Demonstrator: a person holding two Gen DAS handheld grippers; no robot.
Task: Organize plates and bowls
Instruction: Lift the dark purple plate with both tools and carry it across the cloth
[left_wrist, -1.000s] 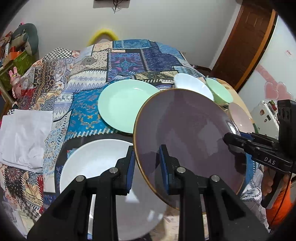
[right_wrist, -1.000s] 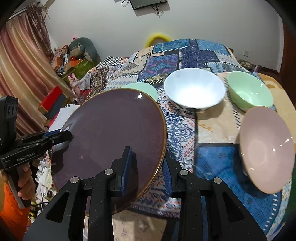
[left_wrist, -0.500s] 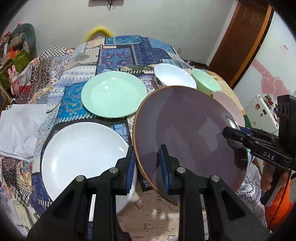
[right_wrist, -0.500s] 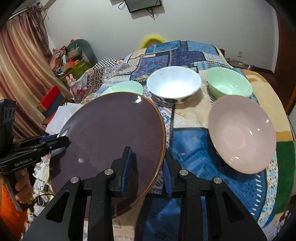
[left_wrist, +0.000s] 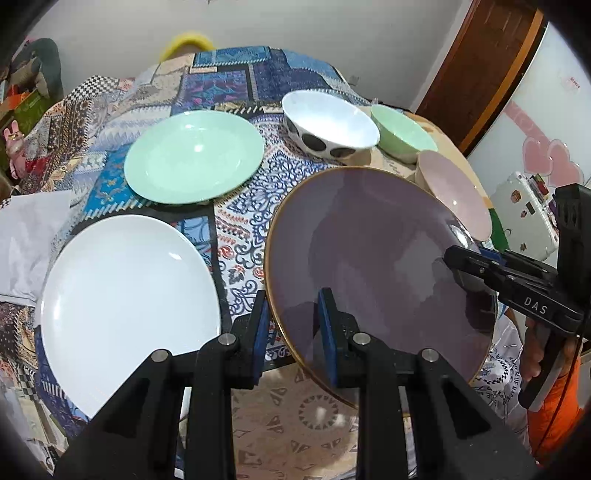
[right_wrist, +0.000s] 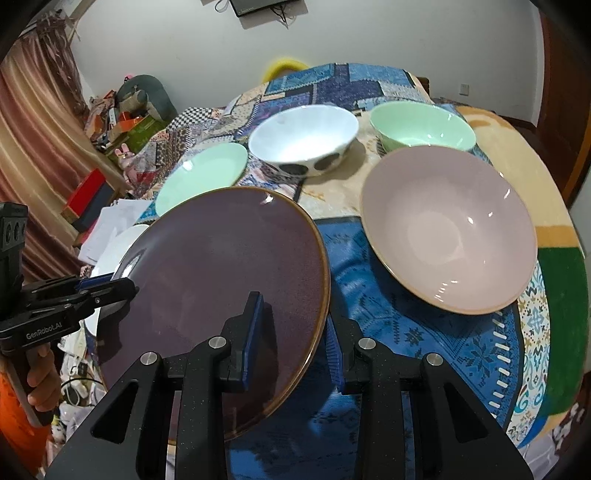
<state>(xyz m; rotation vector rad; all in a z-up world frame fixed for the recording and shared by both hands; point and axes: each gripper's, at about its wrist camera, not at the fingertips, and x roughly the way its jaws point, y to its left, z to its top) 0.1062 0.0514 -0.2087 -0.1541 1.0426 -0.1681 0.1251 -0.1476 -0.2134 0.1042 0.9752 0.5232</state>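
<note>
A dark purple plate with a gold rim (left_wrist: 376, 266) (right_wrist: 221, 280) is held above the table's near edge. My left gripper (left_wrist: 291, 325) is shut on its left rim and my right gripper (right_wrist: 295, 332) is shut on its right rim. A white plate (left_wrist: 125, 302) lies at the front left, partly under my left fingers. A mint green plate (left_wrist: 194, 151) lies behind it. A white bowl with dark spots (right_wrist: 303, 136), a mint green bowl (right_wrist: 421, 125) and a pink bowl (right_wrist: 447, 229) stand to the right.
The round table (right_wrist: 498, 147) carries a patchwork cloth. White paper (left_wrist: 26, 236) lies at its left edge. A brown door (left_wrist: 480, 66) and a white case (left_wrist: 524, 210) are to the right. Clutter and a curtain (right_wrist: 40, 155) are to the left.
Both grippers have carried the purple plate back toward the table's near edge. More of the white plate, green plate and pink bowl now shows.
</note>
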